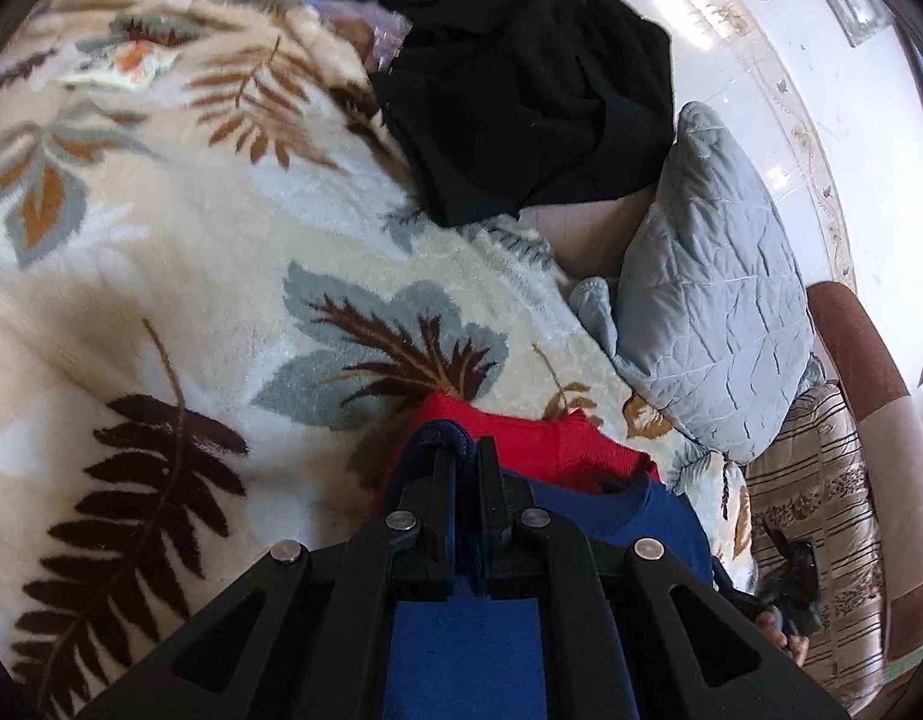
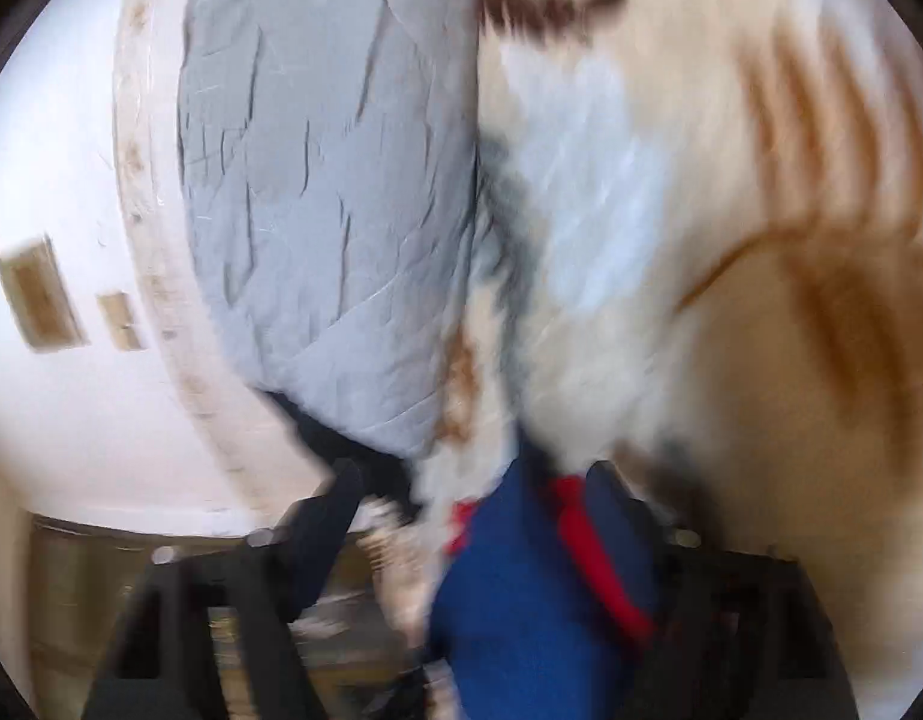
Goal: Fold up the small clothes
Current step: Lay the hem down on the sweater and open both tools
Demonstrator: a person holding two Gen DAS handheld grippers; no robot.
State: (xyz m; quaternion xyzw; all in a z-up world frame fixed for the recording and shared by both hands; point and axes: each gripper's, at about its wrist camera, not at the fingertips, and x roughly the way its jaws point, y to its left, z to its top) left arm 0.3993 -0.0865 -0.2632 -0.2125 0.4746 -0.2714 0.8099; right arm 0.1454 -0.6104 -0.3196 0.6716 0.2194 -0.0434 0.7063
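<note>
A small blue and red garment [image 1: 557, 480] lies on the leaf-patterned fleece blanket [image 1: 191, 252]. My left gripper [image 1: 461, 450] is shut on the garment's dark blue edge, with blue cloth running down between its fingers. In the blurred right wrist view, the same blue and red garment [image 2: 539, 588] fills the gap of my right gripper [image 2: 479, 480]. Its left finger [image 2: 335, 510] stands well apart from the cloth. The right finger is hidden behind the garment. My right gripper also shows at the left wrist view's lower right edge [image 1: 791, 594].
A pile of black clothes [image 1: 521, 78] lies at the far side of the blanket. A grey quilted pillow [image 1: 707, 294] [image 2: 323, 210] lies at the blanket's edge, by a striped cushion [image 1: 815, 510]. White tiled floor [image 1: 761, 30] lies beyond.
</note>
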